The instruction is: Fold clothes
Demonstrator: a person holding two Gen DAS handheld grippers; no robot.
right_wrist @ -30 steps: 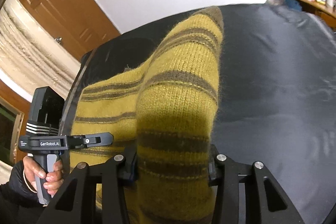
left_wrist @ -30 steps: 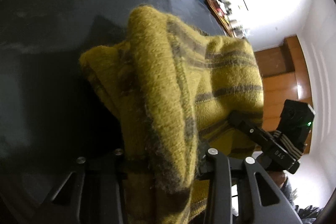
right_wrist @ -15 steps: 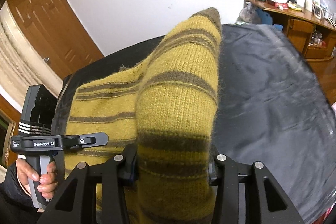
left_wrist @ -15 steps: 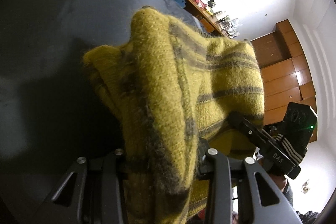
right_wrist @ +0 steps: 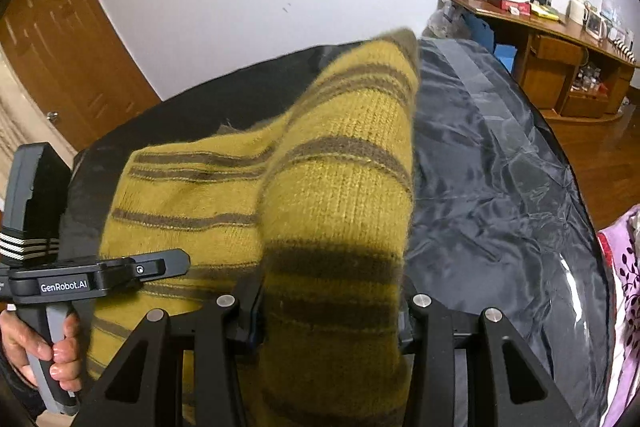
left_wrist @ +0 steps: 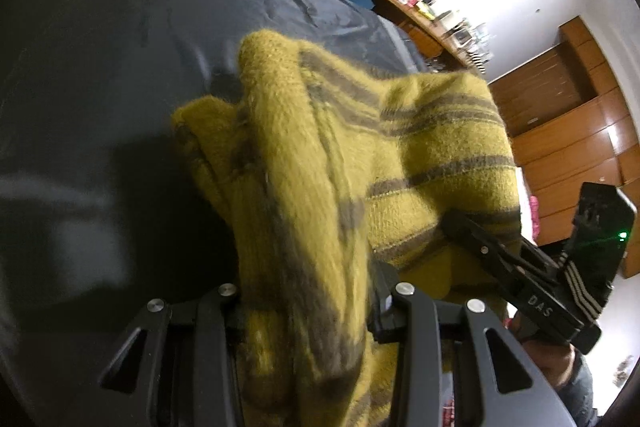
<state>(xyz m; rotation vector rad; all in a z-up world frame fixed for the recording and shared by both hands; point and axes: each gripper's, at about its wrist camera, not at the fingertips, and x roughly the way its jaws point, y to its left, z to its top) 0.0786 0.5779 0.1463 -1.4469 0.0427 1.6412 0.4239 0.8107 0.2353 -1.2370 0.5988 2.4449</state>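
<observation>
A mustard-yellow knitted sweater with brown stripes hangs bunched above a dark sheet. My left gripper is shut on a thick fold of it, which fills the gap between the jaws. In the right wrist view the same sweater bulges up between the jaws of my right gripper, which is shut on another fold. Each view shows the other gripper beside the cloth: the right one at the lower right, the left one at the lower left, held by a hand. The fingertips are hidden in the knit.
The dark sheet covers a wide bed-like surface. A cluttered wooden desk stands by the white wall. A wooden door is at the left, wooden cabinets at the right. Purple patterned fabric lies at the right edge.
Both grippers have swept sideways across the dark sheet with the sweater held between them; more of the wall, desk and sheet edge has come into view. Neither grip has changed.
</observation>
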